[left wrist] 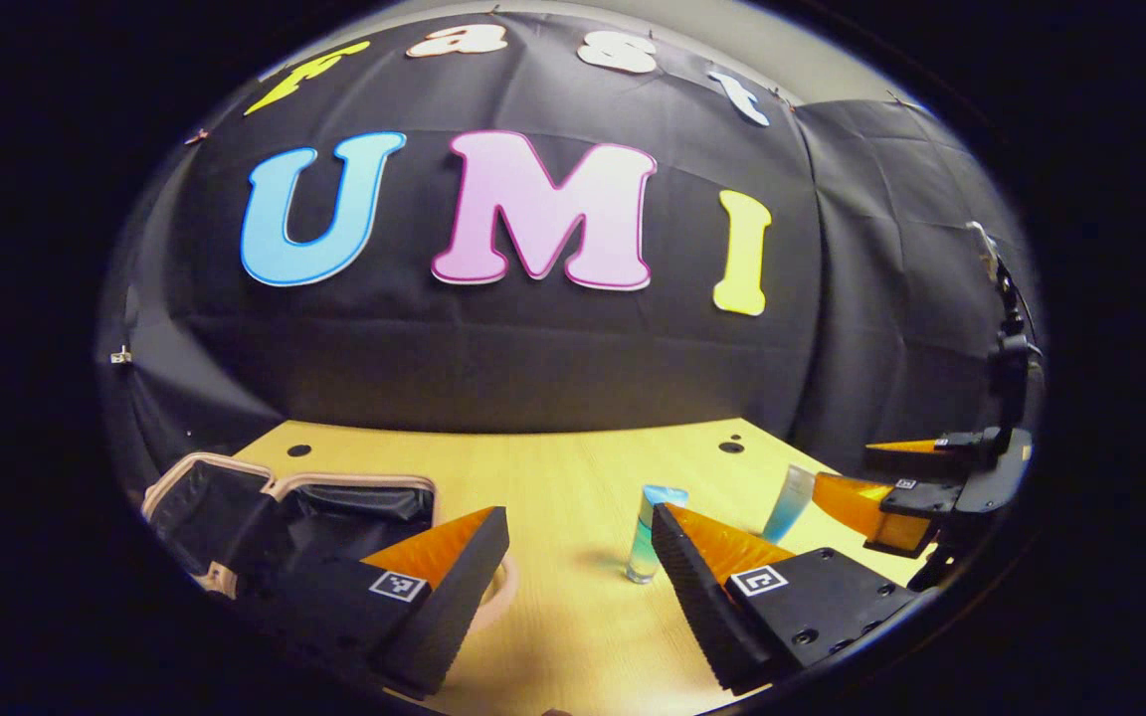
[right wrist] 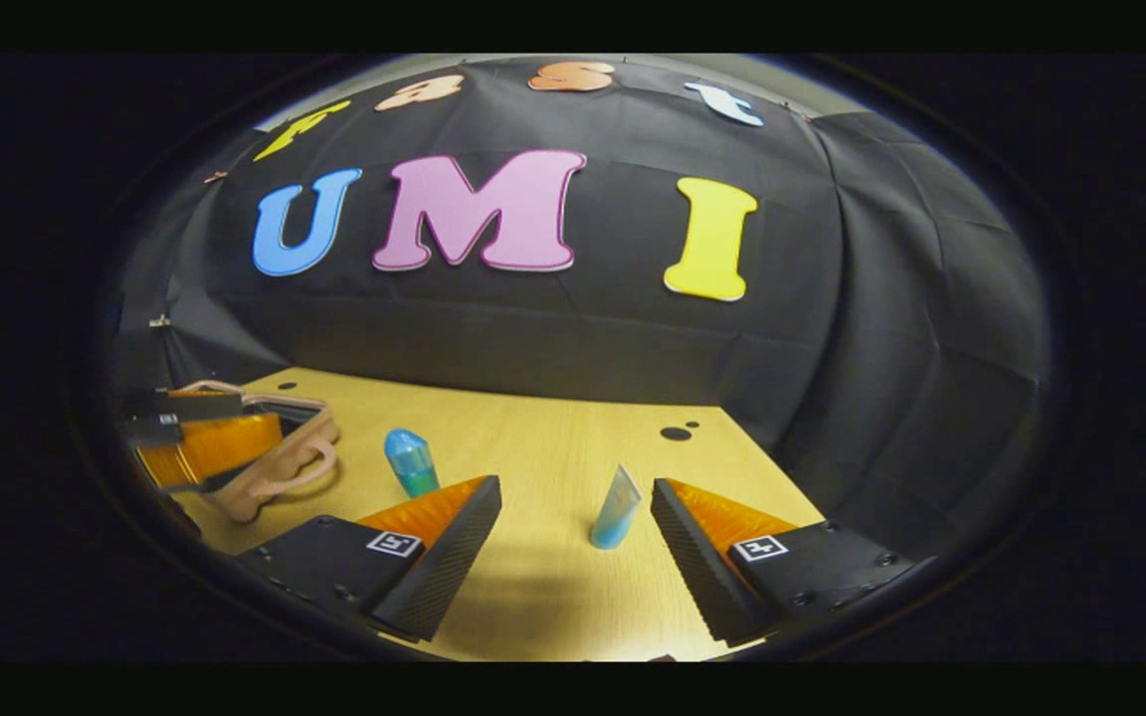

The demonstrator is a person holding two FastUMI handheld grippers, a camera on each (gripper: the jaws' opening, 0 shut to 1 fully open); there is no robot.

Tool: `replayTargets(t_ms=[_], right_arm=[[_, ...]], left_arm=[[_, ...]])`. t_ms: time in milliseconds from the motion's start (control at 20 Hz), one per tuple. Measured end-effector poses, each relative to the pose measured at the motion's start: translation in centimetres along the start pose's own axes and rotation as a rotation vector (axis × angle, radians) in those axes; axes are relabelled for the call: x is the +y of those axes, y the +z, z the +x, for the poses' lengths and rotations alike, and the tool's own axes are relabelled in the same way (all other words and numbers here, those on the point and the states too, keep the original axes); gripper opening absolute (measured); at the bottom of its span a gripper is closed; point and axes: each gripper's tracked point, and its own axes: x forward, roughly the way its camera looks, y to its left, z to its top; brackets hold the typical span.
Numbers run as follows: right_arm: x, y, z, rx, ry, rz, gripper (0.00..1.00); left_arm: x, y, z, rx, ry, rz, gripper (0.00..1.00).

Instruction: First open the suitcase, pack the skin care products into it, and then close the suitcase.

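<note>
Right gripper (right wrist: 576, 527) gapes wide; blue tube (right wrist: 617, 509) upright between its fingers, untouched.

The left gripper (left wrist: 580, 537) hovered low over the table (left wrist: 573, 467) with its jaws spread wide and nothing between them. The right gripper (right wrist: 576, 512) hung likewise above the table, jaws wide apart and empty, and it appeared at the far right edge of the left gripper view.

Dim booth, lit from above: the wooden tabletop (left wrist: 573, 477) glows while the rim falls dark. Soft shadows pool below the 2 views' foregrounds. Fisheye curvature bends the edges; focus is slightly soft.
</note>
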Motion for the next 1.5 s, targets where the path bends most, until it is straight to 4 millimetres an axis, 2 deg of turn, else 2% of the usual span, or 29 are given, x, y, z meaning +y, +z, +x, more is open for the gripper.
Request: replayTargets(t_ms=[150,400,500,650,800,950,1100,1150,1200,1300,1500], right_arm=[[-0.7,-2.5,1.0,0.03,-0.019,0.028,0.97],[-1.8,-5.5,4.1,0.048,-0.038,0.024,0.97],[-2.0,-6.3,5.6,0.058,-0.035,0.031,1.0],[-2.7,-6.9,7.3,0.06,-0.049,0.055,0.97],[-3.3,-7.3,8.5,0.067,-0.062,0.083,0.97],[-3.4,-8.0,9.4,0.091,-0.057,0.096,0.96],[-2.7,-8.3,10.1,0.099,-0.041,0.092,0.97],[-2.6,-8.1,10.4,0.099,-0.037,0.092,0.97],[-2.3,-8.0,10.8,0.093,-0.034,0.094,0.97],[-2.1,-7.6,11.6,0.085,-0.032,0.098,0.97],[-2.3,-6.9,13.0,0.067,-0.039,0.085,0.97]], left_arm=[[-1.7,-3.3,2.2,0.037,-0.032,0.028,0.95],[-3.2,-6.4,8.1,0.08,-0.056,0.022,0.96],[-4.3,-7.1,10.2,0.087,-0.082,0.035,0.96],[-5.4,-7.7,12.5,0.09,-0.096,0.059,0.96],[-6.7,-6.7,14.6,0.065,-0.122,0.057,0.95],[-7.1,-6.7,15.8,0.082,-0.113,0.086,0.88],[-6.9,-6.8,16.4,0.099,-0.099,0.095,0.69],[-6.8,-6.9,16.4,0.104,-0.097,0.084,0.65],[-6.8,-6.8,16.3,0.097,-0.106,0.075,0.54],[-6.8,-6.5,15.9,0.101,-0.114,0.064,0.51],[-6.9,-6.9,16.4,0.105,-0.123,0.066,0.49]])
